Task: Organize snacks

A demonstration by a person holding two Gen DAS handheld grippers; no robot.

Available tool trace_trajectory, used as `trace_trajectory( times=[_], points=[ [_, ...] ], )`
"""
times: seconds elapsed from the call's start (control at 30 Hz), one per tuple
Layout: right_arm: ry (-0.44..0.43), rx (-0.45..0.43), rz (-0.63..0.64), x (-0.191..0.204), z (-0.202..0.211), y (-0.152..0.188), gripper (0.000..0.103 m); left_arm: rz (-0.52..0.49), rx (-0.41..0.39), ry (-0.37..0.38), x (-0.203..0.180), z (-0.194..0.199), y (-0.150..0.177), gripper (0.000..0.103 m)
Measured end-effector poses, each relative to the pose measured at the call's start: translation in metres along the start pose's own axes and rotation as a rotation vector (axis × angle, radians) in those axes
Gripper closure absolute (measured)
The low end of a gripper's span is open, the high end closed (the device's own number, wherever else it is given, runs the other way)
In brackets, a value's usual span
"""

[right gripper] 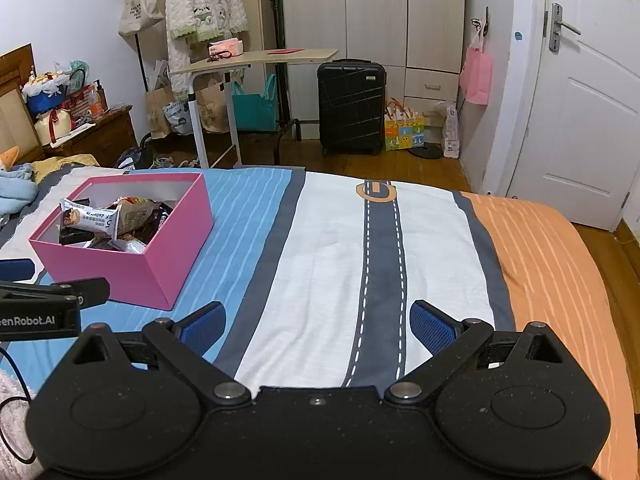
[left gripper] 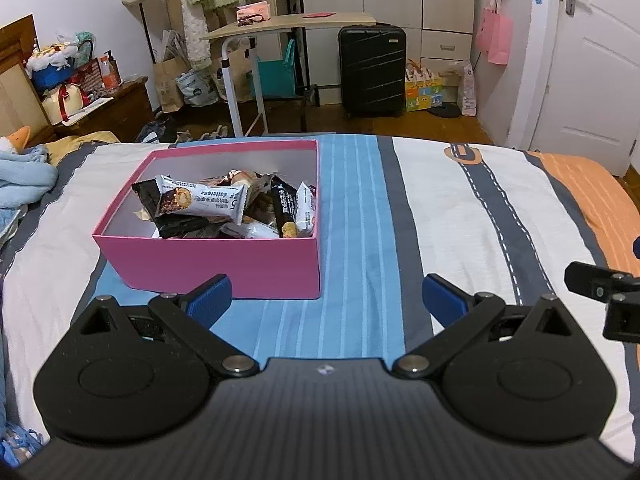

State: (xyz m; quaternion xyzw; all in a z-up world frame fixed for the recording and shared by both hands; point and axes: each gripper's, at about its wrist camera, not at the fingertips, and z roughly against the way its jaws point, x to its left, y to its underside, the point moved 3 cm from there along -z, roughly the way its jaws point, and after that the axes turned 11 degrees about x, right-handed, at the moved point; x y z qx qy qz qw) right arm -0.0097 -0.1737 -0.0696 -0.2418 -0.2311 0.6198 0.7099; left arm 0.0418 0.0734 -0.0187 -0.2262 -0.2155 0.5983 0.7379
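Observation:
A pink box (left gripper: 224, 264) stands on the striped bed cover, holding several wrapped snack bars (left gripper: 200, 202). It also shows at the left of the right wrist view (right gripper: 132, 276), with the snacks (right gripper: 108, 222) inside. My left gripper (left gripper: 326, 298) is open and empty, just in front of the box's near right corner. My right gripper (right gripper: 316, 326) is open and empty over the white and grey stripes, to the right of the box. Part of the left gripper (right gripper: 48, 300) shows at the left edge of the right wrist view.
The bed cover (left gripper: 460, 208) runs to the far edge, with an orange band (right gripper: 540, 264) at the right. A blue blanket (left gripper: 24, 180) lies at the left. Beyond the bed stand a black suitcase (left gripper: 372, 70), a side table (left gripper: 288, 24) and a white door (right gripper: 580, 120).

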Motion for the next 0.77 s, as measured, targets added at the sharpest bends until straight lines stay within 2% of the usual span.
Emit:
trace_trajectory(
  times=[0.27,0.77],
  points=[
    [0.011,0.011,0.0,0.001,-0.002,0.0,0.003,0.012,0.007,0.021,0.003,-0.002,0.001,0.0],
    [0.016,0.051,0.003,0.003,-0.011,0.001,0.003,0.001,-0.048,-0.016,0.002,0.01,0.0,0.0]
  ],
)
